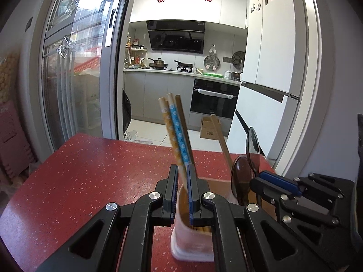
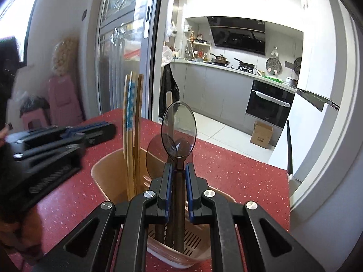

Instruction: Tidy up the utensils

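One beige plastic utensil holder (image 2: 109, 176) with a slotted base stands on the red speckled table (image 1: 90, 170). Chopsticks (image 1: 175, 127): three in a bundle, one with a blue-white pattern, one with an orange pattern, one plain wood, and a fourth plain wooden chopstick (image 1: 221, 138) leaning apart to the right. Two dark translucent plastic spoons: the upright spoon (image 2: 178, 127) and a second spoon (image 2: 156, 156) lower, just behind it, both with handles down in the holder's slotted compartment; the bundle sits in the neighbouring compartment. Left gripper (image 1: 182, 179) is clamped on the bundled chopsticks, jaws nearly together, bundle tilted, lower ends inside the holder. Right gripper (image 2: 178, 176) is clamped on the upright spoon's handle just under the bowl, jaws close together. The two grippers sit near each other over the holder.
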`<state>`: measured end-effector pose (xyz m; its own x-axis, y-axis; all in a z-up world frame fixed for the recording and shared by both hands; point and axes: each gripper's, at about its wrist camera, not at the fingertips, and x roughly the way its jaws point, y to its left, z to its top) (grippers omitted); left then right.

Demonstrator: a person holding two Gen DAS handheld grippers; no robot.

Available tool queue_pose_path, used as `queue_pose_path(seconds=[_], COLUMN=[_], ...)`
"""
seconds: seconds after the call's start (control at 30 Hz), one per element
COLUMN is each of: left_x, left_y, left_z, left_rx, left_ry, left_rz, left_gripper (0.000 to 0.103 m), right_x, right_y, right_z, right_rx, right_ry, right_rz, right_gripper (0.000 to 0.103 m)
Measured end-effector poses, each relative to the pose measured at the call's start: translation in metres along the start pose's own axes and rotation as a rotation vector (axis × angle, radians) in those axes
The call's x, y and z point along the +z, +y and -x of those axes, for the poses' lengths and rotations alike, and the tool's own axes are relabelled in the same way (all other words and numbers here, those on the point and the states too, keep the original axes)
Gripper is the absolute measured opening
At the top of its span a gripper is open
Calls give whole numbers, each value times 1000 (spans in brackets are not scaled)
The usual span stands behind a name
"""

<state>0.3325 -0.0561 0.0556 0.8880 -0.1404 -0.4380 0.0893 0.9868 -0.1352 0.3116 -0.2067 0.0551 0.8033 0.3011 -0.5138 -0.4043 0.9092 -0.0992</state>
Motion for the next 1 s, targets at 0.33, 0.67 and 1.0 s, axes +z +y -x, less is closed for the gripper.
queue_pose_path(seconds=[0.33, 0.67, 1.0], left_x=[-26, -68, -126], left_y=[11, 18, 26], left_z=[24, 71, 131], left_rx=[-5, 5, 43], left_ry=[184, 341, 413], left_rz=[-7, -25, 25], left_gripper=[36, 36, 36], right_x=[-6, -33, -97], right_y=[-15, -15, 20], right_z=[9, 56, 104], right_rx=[61, 93, 96], right_ry=[94, 184, 303], right_rz=[-150, -390, -508], right_gripper=[40, 64, 71])
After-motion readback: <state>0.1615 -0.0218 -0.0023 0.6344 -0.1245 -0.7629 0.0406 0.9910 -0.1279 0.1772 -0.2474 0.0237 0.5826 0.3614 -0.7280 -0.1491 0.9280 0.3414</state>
